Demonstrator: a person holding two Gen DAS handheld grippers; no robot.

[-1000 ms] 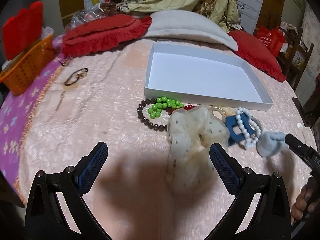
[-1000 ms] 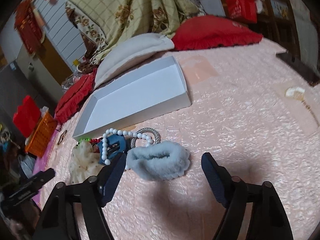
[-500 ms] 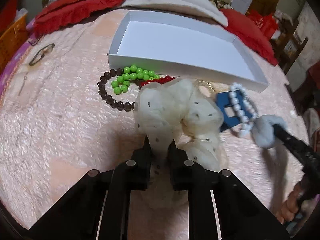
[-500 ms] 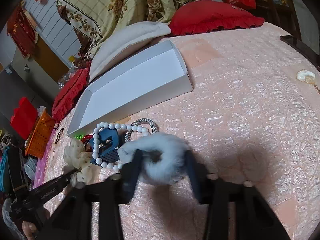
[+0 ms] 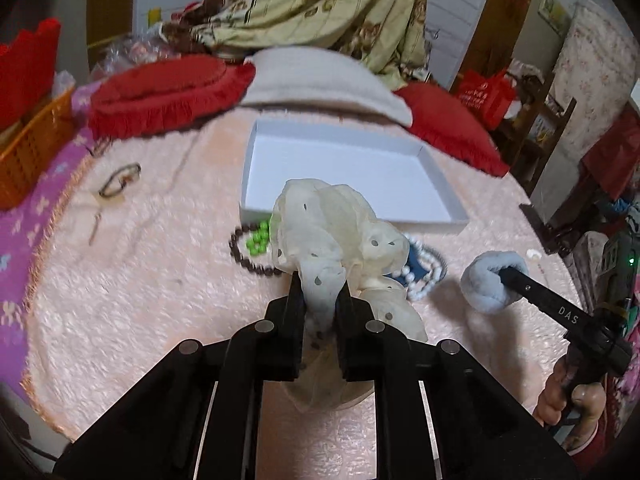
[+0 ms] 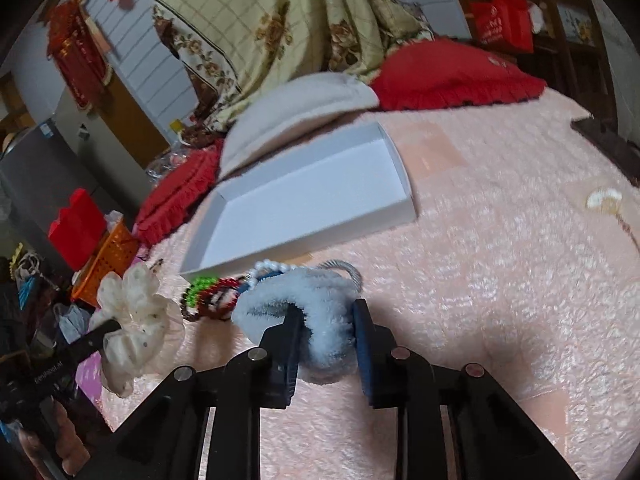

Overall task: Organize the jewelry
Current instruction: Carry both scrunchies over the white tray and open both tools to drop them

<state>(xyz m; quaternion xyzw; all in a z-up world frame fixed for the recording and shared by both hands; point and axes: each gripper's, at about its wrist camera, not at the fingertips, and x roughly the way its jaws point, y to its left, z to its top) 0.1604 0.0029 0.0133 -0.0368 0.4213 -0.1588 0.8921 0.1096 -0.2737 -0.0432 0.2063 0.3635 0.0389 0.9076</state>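
Observation:
My left gripper (image 5: 320,294) is shut on a cream dotted fabric scrunchie (image 5: 336,236) and holds it above the pink bedspread; it also shows in the right wrist view (image 6: 132,316). My right gripper (image 6: 326,322) is shut on a fluffy light-blue scrunchie (image 6: 304,304), lifted off the bed; it also shows in the left wrist view (image 5: 490,280). A shallow white box (image 5: 448,204) lies open beyond them (image 6: 402,210). Green beads (image 5: 258,240), a dark bead bracelet (image 5: 240,258), a white pearl string (image 5: 426,280) and a blue clip lie in front of the box.
Red cushions (image 5: 160,92) and a white pillow (image 5: 320,80) lie behind the box. An orange basket (image 5: 28,152) stands at the far left. A dark bracelet (image 5: 120,180) lies left on the bedspread. A small pale item (image 6: 604,200) lies far right.
Both grippers have closed on their scrunchies and lifted them off the bedspread. The other jewelry stays in front of the box.

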